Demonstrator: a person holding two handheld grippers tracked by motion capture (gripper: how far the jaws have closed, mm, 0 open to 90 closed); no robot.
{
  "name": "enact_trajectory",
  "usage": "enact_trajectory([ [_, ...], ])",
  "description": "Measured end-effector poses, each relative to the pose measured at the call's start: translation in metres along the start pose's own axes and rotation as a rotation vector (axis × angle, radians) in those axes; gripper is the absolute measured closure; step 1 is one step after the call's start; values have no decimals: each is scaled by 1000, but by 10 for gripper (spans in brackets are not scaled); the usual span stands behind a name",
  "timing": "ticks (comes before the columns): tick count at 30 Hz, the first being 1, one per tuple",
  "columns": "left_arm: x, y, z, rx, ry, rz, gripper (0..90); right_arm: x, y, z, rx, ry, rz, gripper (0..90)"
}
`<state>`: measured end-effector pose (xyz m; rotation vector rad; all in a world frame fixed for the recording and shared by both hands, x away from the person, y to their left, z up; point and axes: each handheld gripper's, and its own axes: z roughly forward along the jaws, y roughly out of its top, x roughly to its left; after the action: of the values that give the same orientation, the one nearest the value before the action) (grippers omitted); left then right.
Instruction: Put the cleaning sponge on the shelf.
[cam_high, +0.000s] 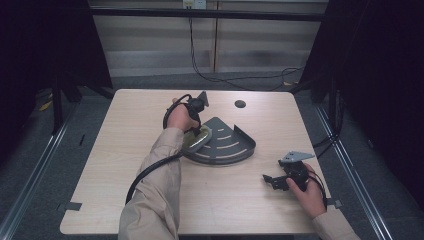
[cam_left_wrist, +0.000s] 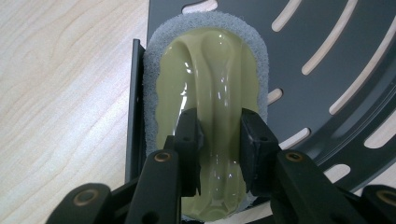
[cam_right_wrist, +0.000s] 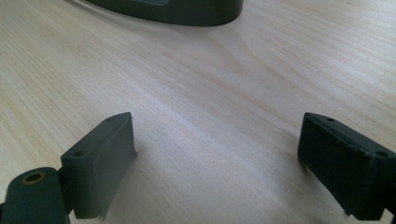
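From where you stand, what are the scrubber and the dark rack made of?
The scrubber looks like glossy pale-green plastic, judging by its sheen, over a fuzzy grey fibre pad at its rim. The rack looks like matt dark-grey coated metal or hard plastic, thin and slotted; I can't tell which. The table shows pale wood grain, possibly laminate.

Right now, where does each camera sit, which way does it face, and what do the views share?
High view: above the person's side, looking forward and down on the table; both forearms, left gripper and right gripper show.
Left gripper view: rides the left gripper, looking down its jaws, shut on the handle of a scrubbing pad on the slotted corner shelf.
Right gripper view: rides the right gripper, low over the table, jaws open, facing the shelf's rim.
Shared: all three views show the shelf.
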<state>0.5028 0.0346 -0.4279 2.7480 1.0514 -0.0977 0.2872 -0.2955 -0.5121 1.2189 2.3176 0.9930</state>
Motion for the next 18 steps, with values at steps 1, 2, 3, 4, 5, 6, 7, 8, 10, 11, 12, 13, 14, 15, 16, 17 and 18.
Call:
enact_trajectory([
  [1,0,0,0,-4,5,1,708,0,0,0,0,0,0,107],
  [2,0,0,0,-8,8,2,708,0,0,0,0,0,0,107],
  [3,0,0,0,-7,8,1,708,0,0,0,0,0,0,107],
  [4,0,-1,0,-8,8,1,708,0,0,0,0,0,0,107],
  [5,0,-1,0,-9,7,1,708,0,0,0,0,0,0,106],
  [6,0,-1,0,-6,7,-1,708,0,0,0,0,0,0,107],
  [7,0,-1,0,-9,6,-1,708,0,0,0,0,0,0,107],
  [8,0,-1,0,-9,6,1,707,0,0,0,0,0,0,107],
  [10,0,-1,0,-12,8,-5,703,0,0,0,0,0,0,107],
  [11,0,-1,0,-14,9,-5,703,0,0,0,0,0,0,107],
  [12,1,-1,1,-13,9,-6,700,0,0,0,0,0,0,107],
  [13,0,-1,1,-14,7,-9,700,0,0,0,0,0,0,107],
  [14,0,-1,1,-14,8,-10,698,0,0,0,0,0,-1,107],
  [15,0,-1,2,-9,8,-9,695,0,0,0,0,0,0,107],
  [16,0,-1,2,-5,7,-9,694,0,0,0,0,0,0,107],
  [17,0,-1,3,-5,9,-14,691,0,0,0,0,0,0,107],
  [18,0,-1,3,-7,15,-16,687,0,0,0,0,0,0,107],
])
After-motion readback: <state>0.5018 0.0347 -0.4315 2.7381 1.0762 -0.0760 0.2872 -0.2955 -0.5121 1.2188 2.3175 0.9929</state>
